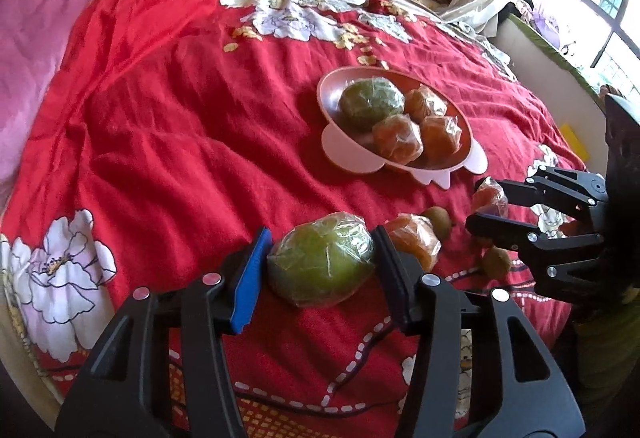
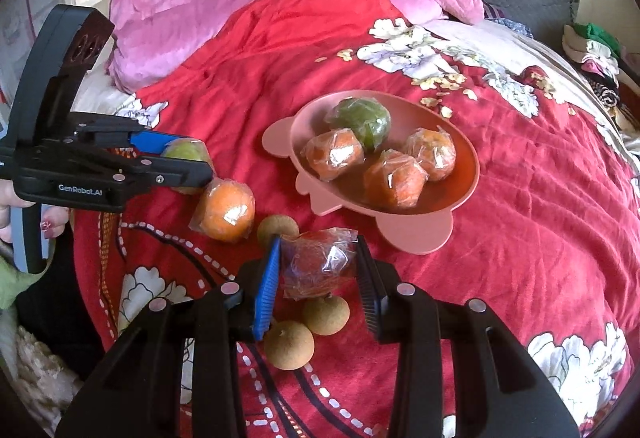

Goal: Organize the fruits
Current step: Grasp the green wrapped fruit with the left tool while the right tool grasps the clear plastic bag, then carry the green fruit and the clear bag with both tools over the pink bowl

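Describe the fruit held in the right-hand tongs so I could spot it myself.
Start at the pink bowl on the red bedspread. Just in front of it, the right tongs clamp a dark red fruit in crinkly clear wrap. Its neighbours are bare tan balls or a wrapped orange one.

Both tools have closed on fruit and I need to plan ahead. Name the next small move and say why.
Probably lift the right tool and carry its wrapped red fruit to the pink dish. Its pads already clamp the fruit above the small brown fruits, and the dish lies close ahead. The left tool grips the green fruit, which can follow.
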{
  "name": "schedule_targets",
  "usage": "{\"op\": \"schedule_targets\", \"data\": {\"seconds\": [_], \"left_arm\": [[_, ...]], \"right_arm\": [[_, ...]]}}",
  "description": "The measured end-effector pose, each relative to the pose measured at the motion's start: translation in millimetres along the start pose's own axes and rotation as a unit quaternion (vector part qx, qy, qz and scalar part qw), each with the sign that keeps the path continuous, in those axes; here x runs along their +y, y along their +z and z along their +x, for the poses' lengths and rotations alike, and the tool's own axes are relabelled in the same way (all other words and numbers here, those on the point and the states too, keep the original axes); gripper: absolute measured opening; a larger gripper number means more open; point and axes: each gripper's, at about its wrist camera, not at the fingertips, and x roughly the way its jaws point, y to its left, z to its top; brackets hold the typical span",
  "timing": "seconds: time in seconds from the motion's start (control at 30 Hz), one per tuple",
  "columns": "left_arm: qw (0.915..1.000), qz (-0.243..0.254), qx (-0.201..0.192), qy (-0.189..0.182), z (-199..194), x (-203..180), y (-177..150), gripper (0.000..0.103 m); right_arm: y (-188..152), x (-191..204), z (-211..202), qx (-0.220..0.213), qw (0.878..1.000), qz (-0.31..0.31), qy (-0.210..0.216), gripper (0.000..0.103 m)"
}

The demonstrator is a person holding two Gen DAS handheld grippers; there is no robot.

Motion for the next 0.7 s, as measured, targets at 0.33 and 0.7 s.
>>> {"op": "schedule_targets", "data": {"seconds": [0.33, 0.7], "left_arm": [[0.9998, -0.002, -0.020, 0.002, -14, -1, 16, 0.043], [0.9994, 0.015, -0.033, 0.002, -13, -13, 44, 0.043]], "right_arm": [[6, -10, -16, -0.025, 0.999, 0.018, -0.008, 0.034], [16, -25, -37, -0.054, 0.998, 0.038, -0.023, 0.034]]}}
